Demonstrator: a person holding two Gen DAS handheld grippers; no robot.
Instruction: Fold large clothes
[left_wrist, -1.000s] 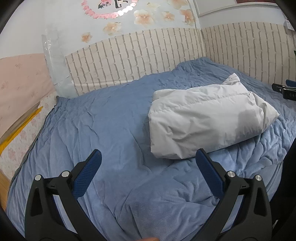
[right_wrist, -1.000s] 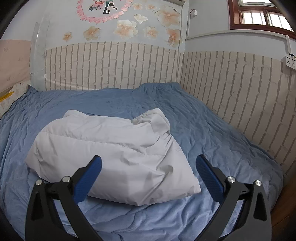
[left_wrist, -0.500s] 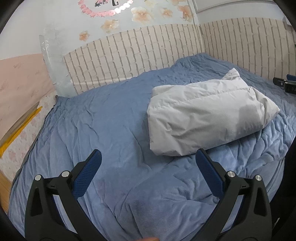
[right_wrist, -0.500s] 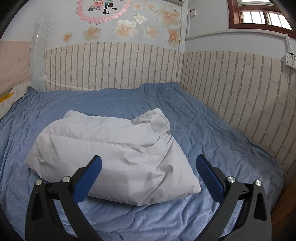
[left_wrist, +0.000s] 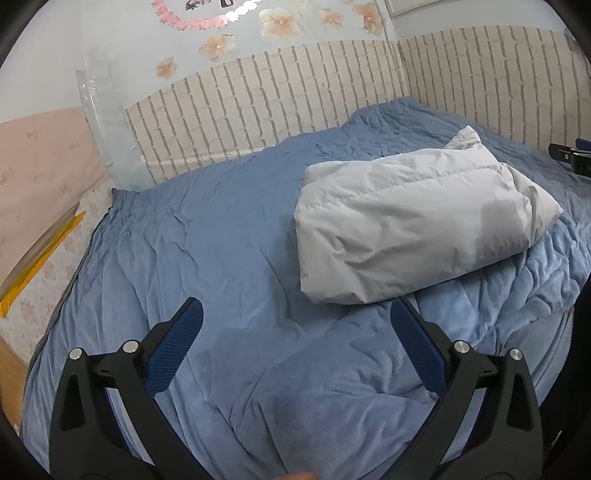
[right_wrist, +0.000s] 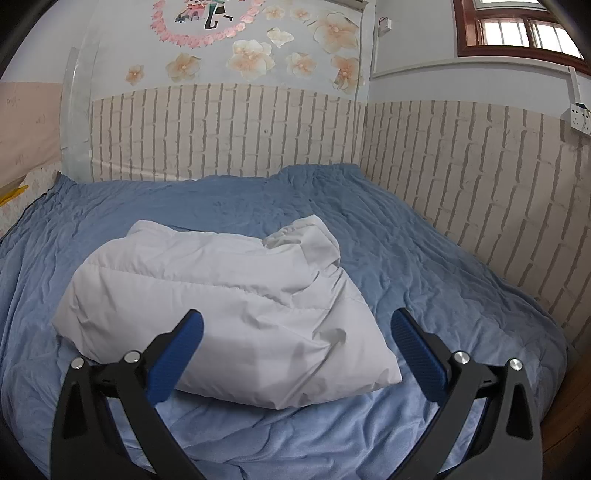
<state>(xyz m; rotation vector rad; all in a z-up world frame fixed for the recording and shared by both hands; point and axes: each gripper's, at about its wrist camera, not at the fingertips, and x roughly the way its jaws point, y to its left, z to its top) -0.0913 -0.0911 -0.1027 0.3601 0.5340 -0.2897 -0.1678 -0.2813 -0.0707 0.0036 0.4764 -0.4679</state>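
A puffy white jacket (right_wrist: 221, 317) is lying folded up in a soft bundle on the blue blanket (right_wrist: 424, 266) that is covering the bed, with its collar end pointing toward the brick-pattern wall (right_wrist: 480, 177). The left gripper (left_wrist: 295, 314) is hanging over bare blanket just beside the jacket, with its 2 blue fingers (left_wrist: 177, 347) spread wide and holding nothing. The right gripper (right_wrist: 295, 325) is hanging right above the near edge of the jacket, spread wide too and not touching it.
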